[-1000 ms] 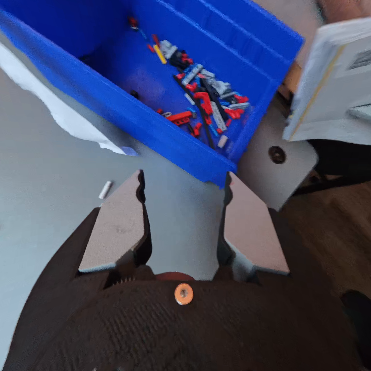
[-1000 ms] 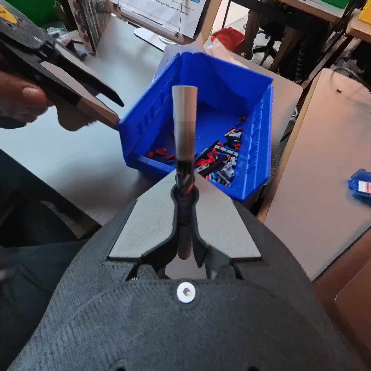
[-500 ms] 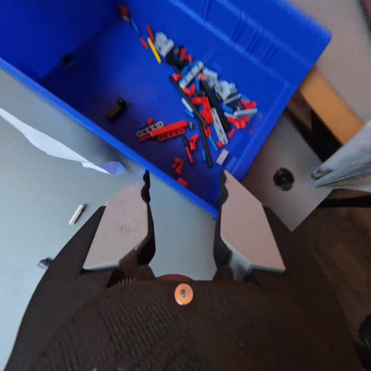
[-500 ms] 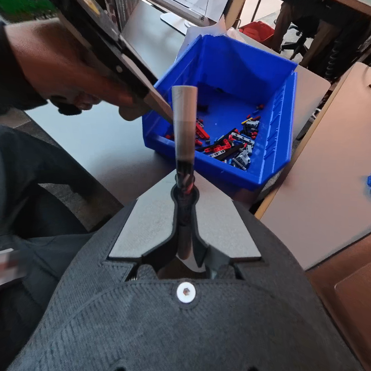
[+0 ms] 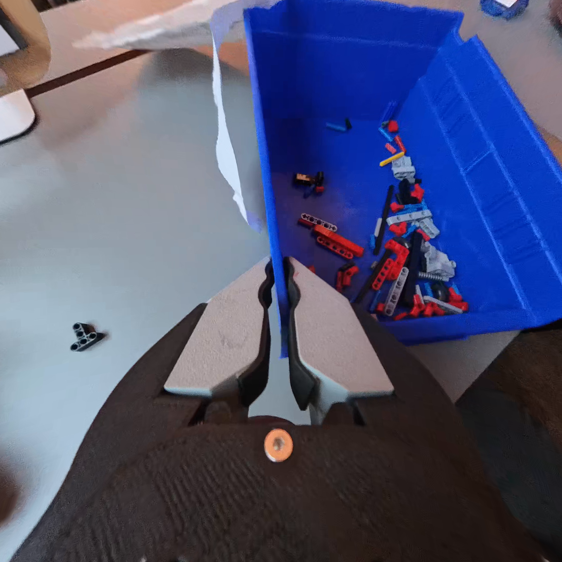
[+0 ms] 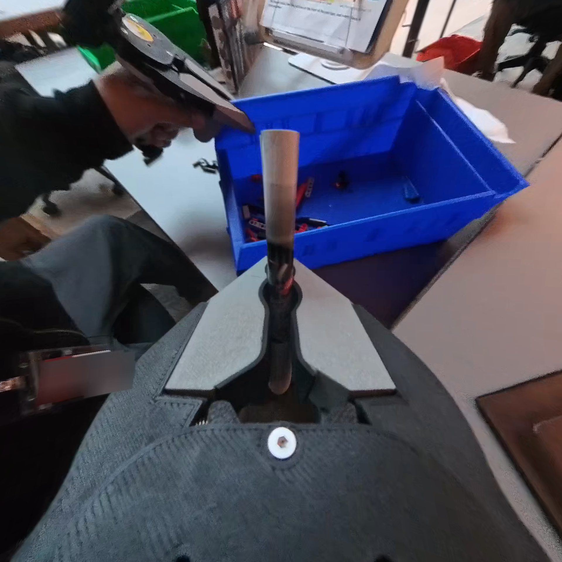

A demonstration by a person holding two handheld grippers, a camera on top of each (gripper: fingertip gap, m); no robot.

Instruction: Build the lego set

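- Where the near wall of the deep blue plastic bin (image 5: 340, 76) meets its corner, clamped by the left gripper (image 5: 278, 264): jaws narrowed onto the thin wall edge, one pad outside, one inside.
- Seen in the right wrist view too: left gripper (image 6: 243, 123) tip at the bin (image 6: 441, 146) rim, held by a hand (image 6: 152, 112) in a dark sleeve.
- Inside the bin, loose red, black, grey and blue lego pieces (image 5: 407, 258), heaped mostly along the right side of the floor and toward the near wall.
- Lying apart from the heap: a pair of red beams with a pale grey holed beam (image 5: 331, 237) nearer the clamped wall, and a small black-and-tan part (image 5: 308, 179) farther up the floor.
- On the pale grey tabletop (image 5: 106, 197), well left of the bin, a small black T-shaped holed lego piece (image 5: 85, 336).
- Beside the bin's outer wall, a torn sheet of white paper (image 5: 226, 146).
- Right gripper (image 6: 279, 270) closed around a long rod-like lego piece (image 6: 279, 182), dark and red-marked at the grip, tan toward its free end, pointing straight ahead along the fingers.
- Rod held in the air short of the bin, over the gap at the table edge; tip overlapping the bin in the right wrist view, contact not apparent.
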